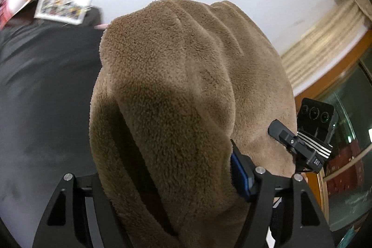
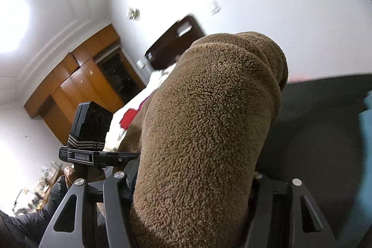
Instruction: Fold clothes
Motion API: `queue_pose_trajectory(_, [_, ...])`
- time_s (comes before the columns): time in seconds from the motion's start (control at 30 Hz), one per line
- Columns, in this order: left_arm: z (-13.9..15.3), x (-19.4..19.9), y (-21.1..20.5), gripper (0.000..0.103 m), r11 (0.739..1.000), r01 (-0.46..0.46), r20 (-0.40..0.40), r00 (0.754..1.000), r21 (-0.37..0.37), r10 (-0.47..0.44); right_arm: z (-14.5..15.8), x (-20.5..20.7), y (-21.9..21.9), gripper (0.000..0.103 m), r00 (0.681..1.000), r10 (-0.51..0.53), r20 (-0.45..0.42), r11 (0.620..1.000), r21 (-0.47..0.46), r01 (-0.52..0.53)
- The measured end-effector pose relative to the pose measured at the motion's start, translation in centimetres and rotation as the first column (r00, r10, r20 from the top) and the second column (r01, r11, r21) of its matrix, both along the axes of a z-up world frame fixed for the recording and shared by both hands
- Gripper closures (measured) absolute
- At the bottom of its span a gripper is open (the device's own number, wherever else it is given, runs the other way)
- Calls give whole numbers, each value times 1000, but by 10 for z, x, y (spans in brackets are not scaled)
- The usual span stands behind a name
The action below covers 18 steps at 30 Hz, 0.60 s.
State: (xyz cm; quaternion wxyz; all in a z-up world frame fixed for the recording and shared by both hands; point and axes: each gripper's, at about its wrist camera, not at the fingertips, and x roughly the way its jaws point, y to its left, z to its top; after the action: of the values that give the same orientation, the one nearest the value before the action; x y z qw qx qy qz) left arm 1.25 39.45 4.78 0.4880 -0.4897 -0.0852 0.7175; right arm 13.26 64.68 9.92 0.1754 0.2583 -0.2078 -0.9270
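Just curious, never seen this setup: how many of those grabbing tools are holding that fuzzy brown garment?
2. The left tool grips the brown fleece garment at one end; the right tool grips another part. Fabric hides both sets of tips.

We see a brown fleece garment (image 1: 176,90), fuzzy-textured, bunched in soft folds, draped over both views' foreground, lifted off the dark surface.

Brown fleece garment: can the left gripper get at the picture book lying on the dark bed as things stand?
Probably not. The left gripper is wrapped in the brown fleece garment, which the right gripper also grips, and the picture book lies far across the dark bedcover.
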Motion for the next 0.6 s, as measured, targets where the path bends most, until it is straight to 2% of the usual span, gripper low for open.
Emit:
queue_pose_trajectory(0.1, [16,14,59,30,998,62,-25,998,22,-61,18,45,49,41,997,-75,-33,997,26,76])
queue_pose_trajectory(0.27, [27,32,156,31,986,151,-25,988,66,-149,37,91,125,41,977,-205,-56,975,74,209])
queue_pose_trajectory(0.4, [21,42,219,31,977,192,13,981,89,-194,42,116,182,41,956,-291,-42,950,105,294])
queue_pose_trajectory(0.5, [11,47,255,32,974,209,29,977,89,-212,37,125,208,41,947,-320,-23,939,128,320])
queue_pose_trajectory(0.6, [-9,45,266,32,977,206,50,977,60,-209,22,116,226,41,943,-332,8,932,160,327])
